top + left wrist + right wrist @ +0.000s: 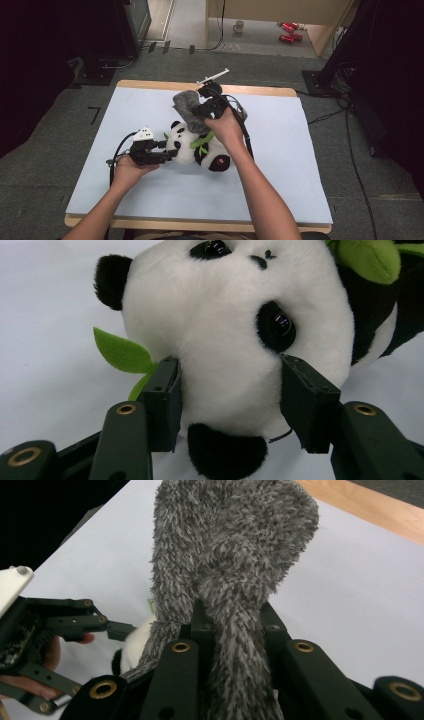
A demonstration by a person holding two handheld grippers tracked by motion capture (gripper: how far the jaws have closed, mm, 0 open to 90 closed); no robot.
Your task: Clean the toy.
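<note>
A black-and-white plush panda [196, 146] with green felt leaves lies on its side in the middle of the pale mat. My left gripper [169, 153] comes at it from the left, and its jaws press on both sides of the panda's white head [235, 335], with the left gripper [227, 377] pads sunk into the fur. A grey fuzzy scarf [186, 106] hangs up from the panda's neck area. My right gripper [200, 110] is shut on this grey scarf [230, 545], whose pile bulges out between the right gripper [234, 614] jaws. The left gripper [75, 625] shows beyond them.
The table [300, 150] is covered by a light mat with a wooden rim at the far and near edges. On the floor behind stand a mug [239, 26] and red cans [288, 31]. Dark equipment flanks both sides, and cables run along the right.
</note>
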